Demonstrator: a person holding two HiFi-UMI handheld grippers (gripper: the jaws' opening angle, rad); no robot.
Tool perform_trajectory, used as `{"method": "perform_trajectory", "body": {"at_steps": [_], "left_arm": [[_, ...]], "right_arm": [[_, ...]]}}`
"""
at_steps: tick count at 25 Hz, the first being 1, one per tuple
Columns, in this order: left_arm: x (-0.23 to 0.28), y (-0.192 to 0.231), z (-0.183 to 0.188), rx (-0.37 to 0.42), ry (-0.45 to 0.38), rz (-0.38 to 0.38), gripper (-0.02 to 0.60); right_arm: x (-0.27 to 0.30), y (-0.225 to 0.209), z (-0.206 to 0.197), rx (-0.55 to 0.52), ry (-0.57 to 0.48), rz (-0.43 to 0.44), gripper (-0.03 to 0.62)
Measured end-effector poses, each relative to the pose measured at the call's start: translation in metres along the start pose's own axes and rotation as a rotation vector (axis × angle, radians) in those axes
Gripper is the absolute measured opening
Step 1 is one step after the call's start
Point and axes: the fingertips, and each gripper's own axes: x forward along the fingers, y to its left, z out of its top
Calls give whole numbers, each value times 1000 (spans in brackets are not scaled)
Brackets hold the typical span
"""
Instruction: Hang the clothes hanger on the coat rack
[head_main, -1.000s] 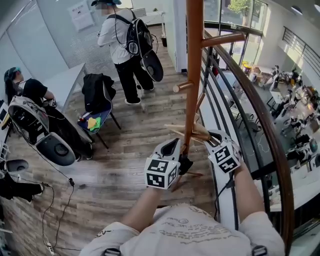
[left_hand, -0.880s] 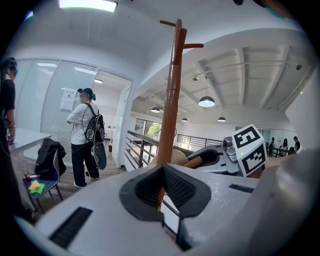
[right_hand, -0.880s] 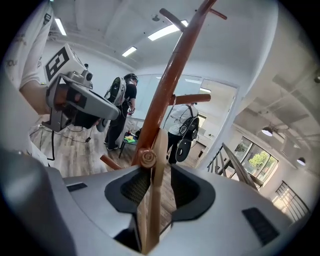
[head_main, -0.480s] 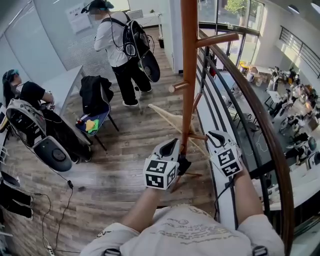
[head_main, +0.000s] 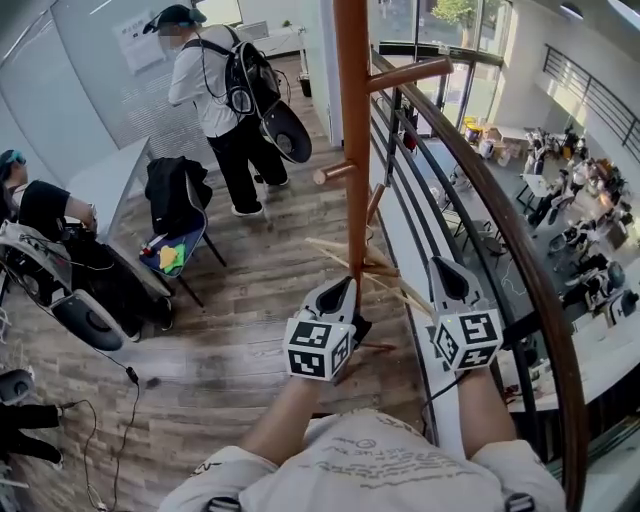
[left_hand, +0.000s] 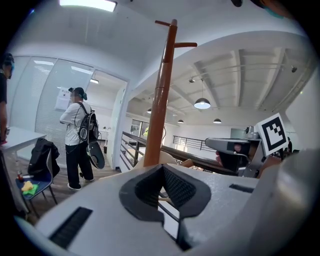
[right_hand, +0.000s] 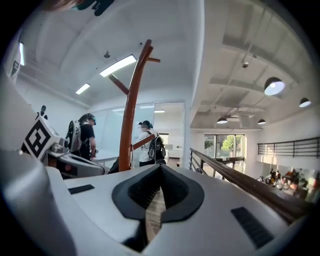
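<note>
Clothes hanger (head_main: 388, 272): pale wooden bars lying against the lower part of the pole, just past the tip of the left claw and ahead-left of the right claw.
Coat rack (head_main: 352, 150): upright brown pole with short pegs, directly ahead of the left claw, close to its tip; off to the left in the right gripper view.
Left gripper (head_main: 338, 292): pointing at the pole, its dark pads pressed together at the tips. Pale wood shows right beyond them, but I cannot tell whether any of it is pinched.
Right gripper (head_main: 447, 268): apart from the pole, to the right of the left claw, pads squeezed together with nothing between them.
Railing (head_main: 500, 230): curved brown handrail on dark bars, running along the right side of the right claw.
Standing person (head_main: 215, 90): wearing a backpack, well beyond both claws, left of the pole.
</note>
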Motion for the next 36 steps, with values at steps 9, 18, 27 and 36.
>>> {"method": "perform_trajectory", "body": {"at_steps": [9, 18, 27, 36], "left_arm": [[8, -17, 4, 22, -20, -19, 5], [15, -36, 2, 42, -12, -47, 5], [11, -49, -6, 46, -4, -49, 5], [11, -46, -2, 44, -5, -48, 5]], "right_arm": [[-51, -9, -7, 107, -71, -160, 3], [-56, -7, -28, 106, -16, -156, 2], [-61, 2, -38, 82, 9, -124, 2], [-54, 11, -38, 83, 24, -101, 2]]}}
